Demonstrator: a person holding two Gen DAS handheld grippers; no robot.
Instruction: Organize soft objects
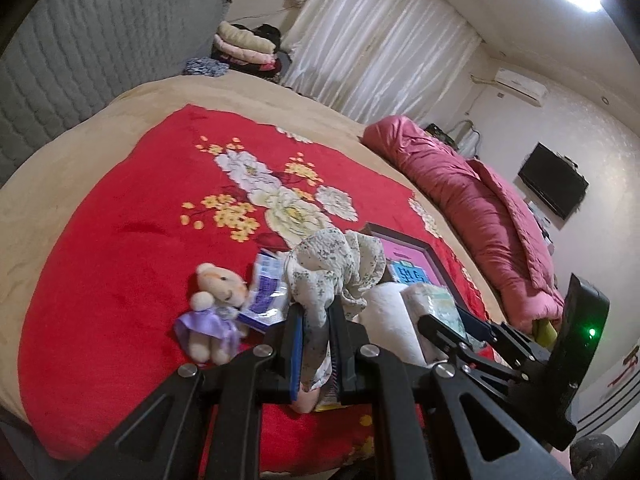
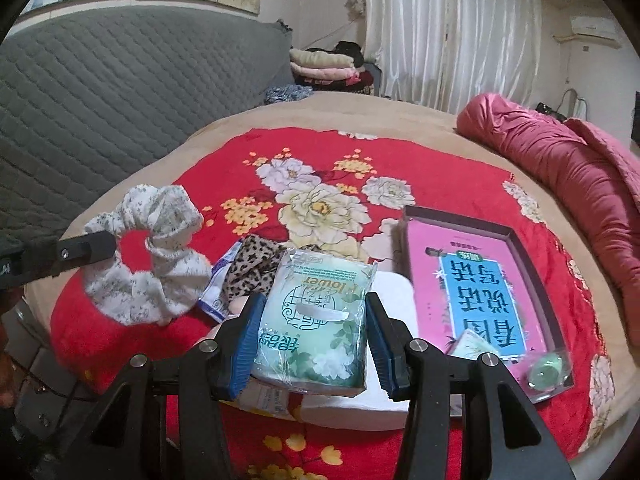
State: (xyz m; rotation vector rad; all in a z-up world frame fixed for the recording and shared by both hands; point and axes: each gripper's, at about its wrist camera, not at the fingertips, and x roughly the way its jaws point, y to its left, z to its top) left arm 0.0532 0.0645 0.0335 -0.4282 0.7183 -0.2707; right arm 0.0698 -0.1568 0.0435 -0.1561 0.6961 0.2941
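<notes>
My left gripper is shut on a white floral scrunchie, which it holds up off the red blanket. From the right wrist view the scrunchie hangs as a ring off one left finger. My right gripper is shut on a green tissue pack, its blue pads pressing both sides. A small teddy bear in a purple dress lies on the blanket beside a blue-white packet. A leopard-print cloth lies behind the tissue pack.
A dark tray on the right holds a pink and blue book and a green glass ball. A white box sits under the tissue pack. A rolled pink quilt lines the right side. Grey headboard and folded clothes lie beyond.
</notes>
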